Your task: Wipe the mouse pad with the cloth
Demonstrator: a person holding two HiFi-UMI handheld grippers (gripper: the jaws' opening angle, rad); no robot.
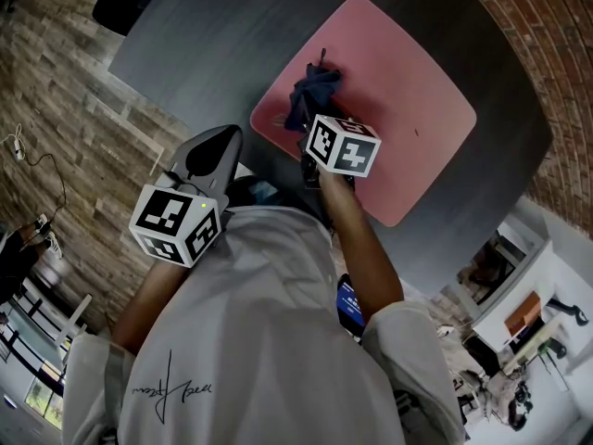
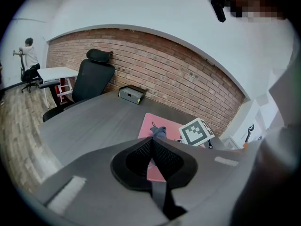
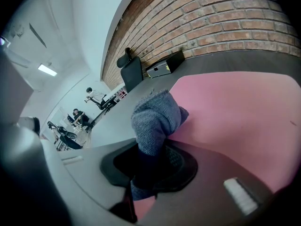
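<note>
In the head view the left gripper (image 1: 220, 145) sits at the left, over the near edge of the grey table (image 1: 204, 35) and well left of the pink mouse pad (image 1: 398, 91). Its own view shows the jaws pressed together at the tips with nothing between them. The left forearm runs back under the marker cube to a white sleeve, bent close to the body.

Further right, the dark blue cloth (image 1: 313, 86) is bunched in a tall crumple near the pad's left edge. The head view does not show how much of it touches the pad.

The right gripper (image 3: 150, 160) is clamped on the cloth. In the right gripper view the lower part of the cloth is buried between the jaws, and the free end bulges out past them over the pad. In the head view the marker cube and the cloth hide the jaw tips. The cube and the outstretched right forearm also cover the pad's near-left edge, and the pad's far end is cut off in the right gripper view.
</note>
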